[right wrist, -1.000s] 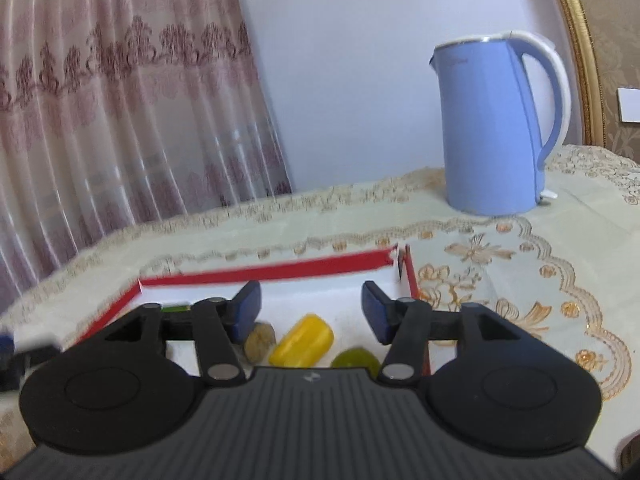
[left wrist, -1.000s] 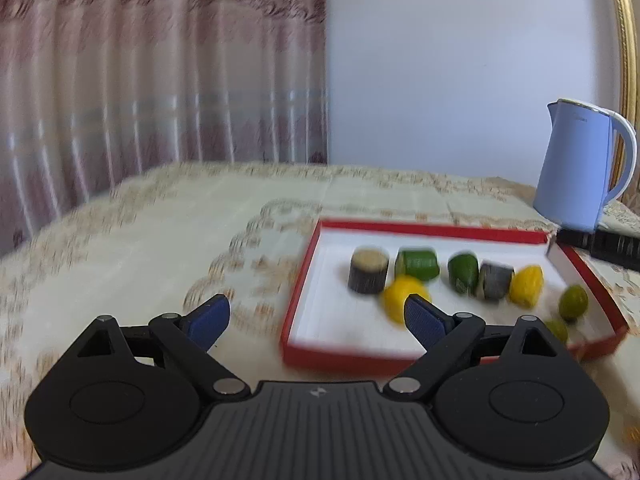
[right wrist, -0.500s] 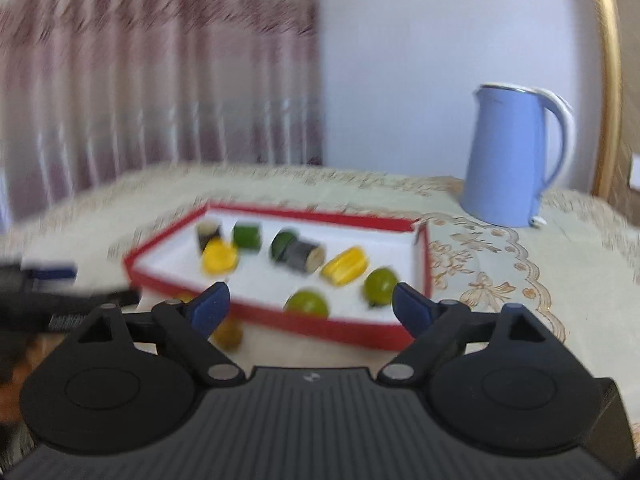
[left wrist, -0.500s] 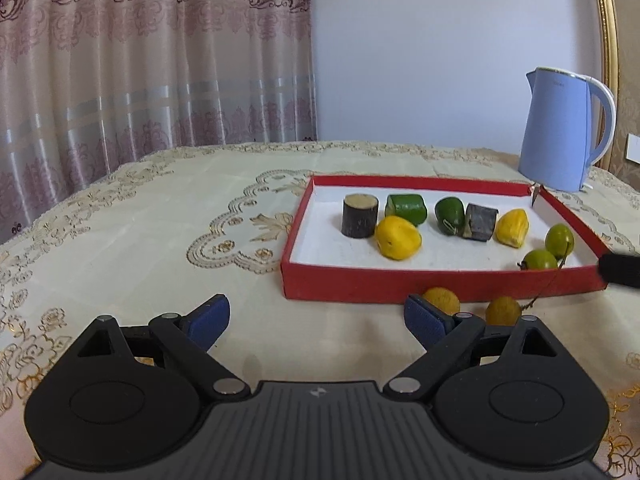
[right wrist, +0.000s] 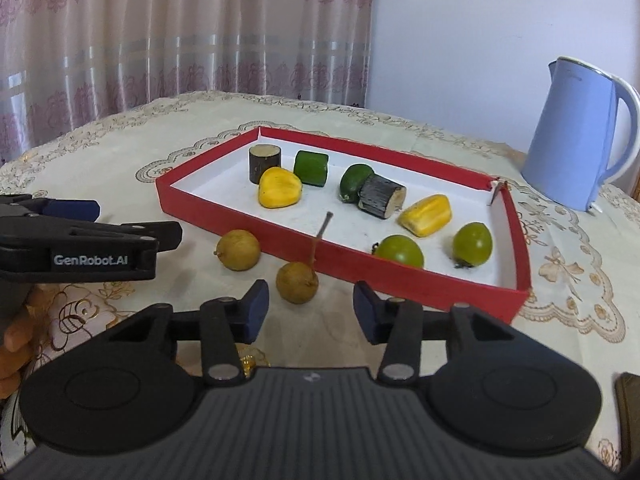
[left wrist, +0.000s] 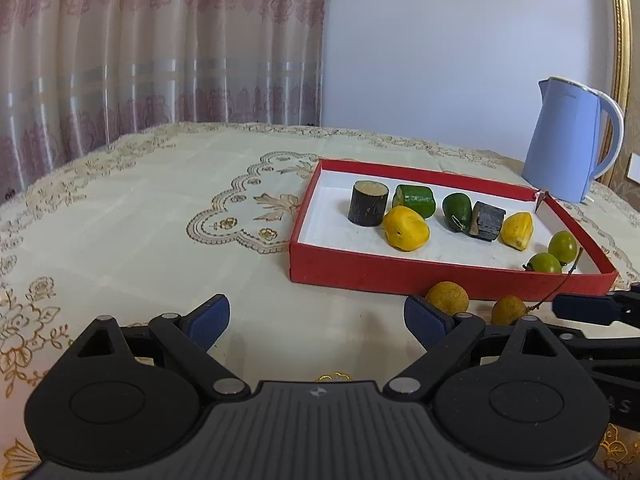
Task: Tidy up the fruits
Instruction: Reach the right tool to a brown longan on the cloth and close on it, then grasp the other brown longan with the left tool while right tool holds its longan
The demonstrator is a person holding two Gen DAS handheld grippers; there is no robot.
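Right gripper (right wrist: pixel 307 307): jaws just closing, half-open, empty, stemmed round longan (right wrist: pixel 297 282) ahead | left gripper (left wrist: pixel 316 318): wide, empty | red cardboard tray (right wrist: pixel 400 278), frame centre.

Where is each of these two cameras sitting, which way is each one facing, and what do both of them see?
Left wrist: rides the left gripper, jaws wide open, looking across the tablecloth at the red tray; the right gripper's finger pokes in at right.
Right wrist: rides the right gripper, whose jaws have just been closing with nothing between them, aimed at a stemmed brown fruit; the left gripper and fingertips show at left.
Shared: tray, both brown fruits outside it, blue kettle, curtain.
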